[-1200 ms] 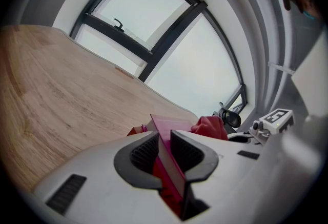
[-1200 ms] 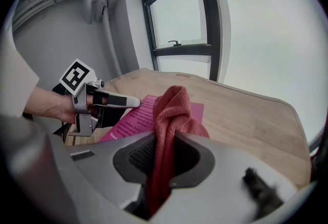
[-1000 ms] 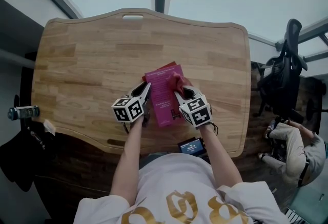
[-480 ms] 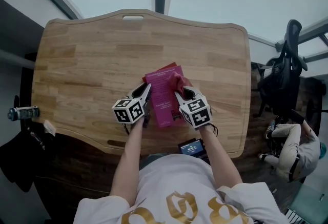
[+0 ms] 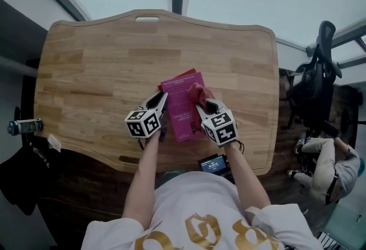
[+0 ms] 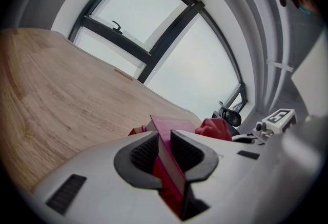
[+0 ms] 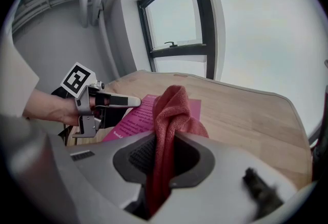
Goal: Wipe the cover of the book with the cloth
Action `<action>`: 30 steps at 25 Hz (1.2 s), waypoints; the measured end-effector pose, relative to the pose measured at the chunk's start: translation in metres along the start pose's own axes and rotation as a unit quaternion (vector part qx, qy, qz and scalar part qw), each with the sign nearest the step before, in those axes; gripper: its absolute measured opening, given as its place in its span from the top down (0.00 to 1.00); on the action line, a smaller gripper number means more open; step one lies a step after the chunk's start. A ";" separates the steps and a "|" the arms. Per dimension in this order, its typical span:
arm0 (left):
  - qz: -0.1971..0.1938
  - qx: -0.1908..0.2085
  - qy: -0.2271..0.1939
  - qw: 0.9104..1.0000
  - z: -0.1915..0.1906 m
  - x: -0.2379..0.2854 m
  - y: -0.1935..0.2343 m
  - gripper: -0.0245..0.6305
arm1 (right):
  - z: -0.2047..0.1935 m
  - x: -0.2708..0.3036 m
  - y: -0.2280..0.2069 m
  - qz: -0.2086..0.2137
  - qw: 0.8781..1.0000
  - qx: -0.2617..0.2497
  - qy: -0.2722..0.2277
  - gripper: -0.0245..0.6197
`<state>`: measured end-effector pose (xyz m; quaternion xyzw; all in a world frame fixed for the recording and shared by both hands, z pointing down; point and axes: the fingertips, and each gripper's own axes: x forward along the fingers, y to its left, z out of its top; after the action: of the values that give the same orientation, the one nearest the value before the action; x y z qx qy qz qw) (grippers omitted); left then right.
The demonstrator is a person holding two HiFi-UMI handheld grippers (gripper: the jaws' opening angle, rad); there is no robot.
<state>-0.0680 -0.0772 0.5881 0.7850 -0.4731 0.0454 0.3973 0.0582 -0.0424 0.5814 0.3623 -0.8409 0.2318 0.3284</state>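
As my left tongs clamp the book, my right tongs wipe with the gripped cloth (next: sweep the rest).

The book has a magenta cover with lines of pale print. The cloth is coral red with a fine weave. The table is light wood with streaky plank grain. The left gripper and right gripper are pale grey, with black ribbed jaws and black-and-white square markers.
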 end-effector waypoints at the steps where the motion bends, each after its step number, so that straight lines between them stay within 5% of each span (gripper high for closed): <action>1: 0.000 0.000 0.000 1.000 0.000 0.000 0.000 0.84 | -0.001 -0.001 0.000 0.000 1.000 0.000 0.000 0.85; 30: 0.001 -0.005 -0.005 1.000 0.000 0.000 0.000 0.84 | -0.030 -0.025 0.021 -0.003 1.000 0.002 0.010 0.85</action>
<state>-0.0681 -0.0767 0.5882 0.7826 -0.4763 0.0390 0.3989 0.0668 0.0014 0.5802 0.3627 -0.8360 0.2365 0.3370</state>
